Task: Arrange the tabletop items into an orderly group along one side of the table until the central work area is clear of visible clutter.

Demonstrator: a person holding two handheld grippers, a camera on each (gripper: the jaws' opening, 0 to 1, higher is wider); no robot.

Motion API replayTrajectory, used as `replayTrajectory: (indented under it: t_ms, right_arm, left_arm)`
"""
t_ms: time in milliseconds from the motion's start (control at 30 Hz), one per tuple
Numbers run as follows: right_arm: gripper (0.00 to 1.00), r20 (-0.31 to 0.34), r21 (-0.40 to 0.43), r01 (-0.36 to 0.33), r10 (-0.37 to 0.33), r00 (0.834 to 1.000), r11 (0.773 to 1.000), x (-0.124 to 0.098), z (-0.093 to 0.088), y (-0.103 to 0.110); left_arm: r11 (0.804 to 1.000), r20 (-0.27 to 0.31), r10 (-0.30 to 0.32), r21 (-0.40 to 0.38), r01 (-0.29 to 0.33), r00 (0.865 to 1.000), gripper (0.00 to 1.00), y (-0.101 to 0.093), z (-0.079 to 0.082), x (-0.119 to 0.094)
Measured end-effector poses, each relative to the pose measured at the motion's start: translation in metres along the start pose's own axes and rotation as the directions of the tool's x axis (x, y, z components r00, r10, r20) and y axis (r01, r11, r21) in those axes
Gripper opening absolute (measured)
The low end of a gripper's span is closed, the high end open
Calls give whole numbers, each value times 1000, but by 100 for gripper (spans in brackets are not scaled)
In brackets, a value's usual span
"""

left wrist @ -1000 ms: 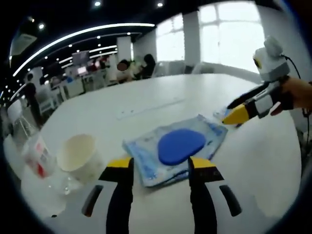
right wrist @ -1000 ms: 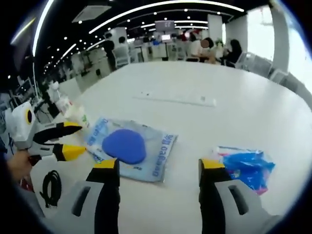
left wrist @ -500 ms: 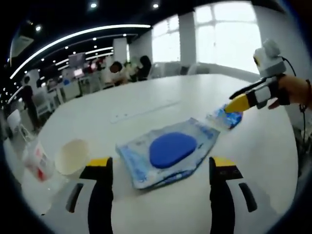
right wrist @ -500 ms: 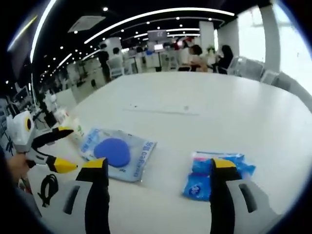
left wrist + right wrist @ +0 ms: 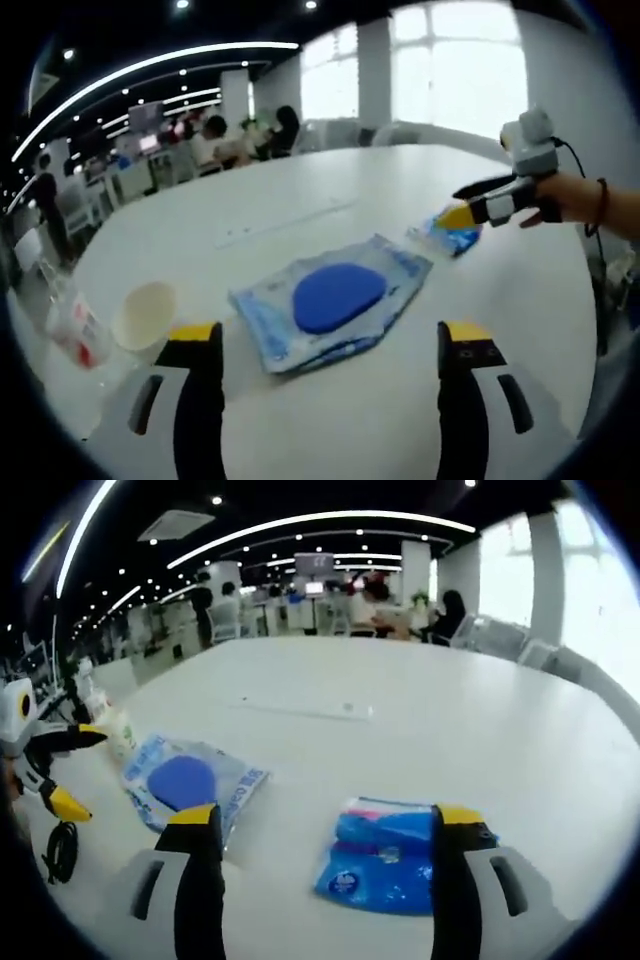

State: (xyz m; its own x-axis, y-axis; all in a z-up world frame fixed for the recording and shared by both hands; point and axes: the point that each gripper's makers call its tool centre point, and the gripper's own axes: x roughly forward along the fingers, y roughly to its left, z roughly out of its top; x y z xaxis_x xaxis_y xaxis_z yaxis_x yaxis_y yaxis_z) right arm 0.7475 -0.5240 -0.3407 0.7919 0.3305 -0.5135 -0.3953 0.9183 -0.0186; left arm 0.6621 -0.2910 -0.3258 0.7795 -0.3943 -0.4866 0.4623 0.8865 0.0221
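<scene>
A clear packet holding a round blue pad (image 5: pixel 335 300) lies flat on the white table (image 5: pixel 300 190), just ahead of my left gripper (image 5: pixel 330 340), whose jaws stand wide open and empty. Further right lies a blue tissue packet (image 5: pixel 447 238), with my right gripper (image 5: pixel 462 203) open right above its near edge. In the right gripper view the tissue packet (image 5: pixel 385 855) lies between the spread jaws of my right gripper (image 5: pixel 328 820). The pad packet (image 5: pixel 185 780) is to the left, with my left gripper (image 5: pixel 70 768) open beside it.
A cream cup (image 5: pixel 145 315) and a small clear packet with red print (image 5: pixel 75 325) stand at the left table edge. A thin white strip (image 5: pixel 285 218) lies mid-table. A black cable (image 5: pixel 60 852) hangs by the left gripper. People sit at desks far behind.
Both grippers have opened wider. The right gripper has swung over to the blue tissue packet, which now lies between its jaws. The left gripper has drawn back a little from the pad packet.
</scene>
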Motion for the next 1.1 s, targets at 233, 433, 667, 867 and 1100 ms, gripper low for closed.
replayTrajectory:
  t_ms: [233,433,667,867,1100]
  right_arm:
    - [70,30,-23,29,-28,999,999,13,-7,-5]
    - [56,23,-29,63,-63,998,998,21,-18,-12]
    - [38,12,-13,94,-94,996,996,27,-28,-17]
    - [21,-10,-44,101,-102,995,994,29,-34,-16]
    - [12,-26,-41,110,-111,994,993,29,-37,-16]
  left_arm:
    - [1000,6,2,11,-2,1000,83,1,2,-5]
    - [1000,-5,11,28,-11,1000,80,4,-1,-6]
    - [999,-15,10,36,-10,1000,76,5,-4,-8]
    - [999,-9,13,39,-12,1000,74,8,-2,-9]
    - [999,-24,7,42,-6,1000,71,7,-6,-11]
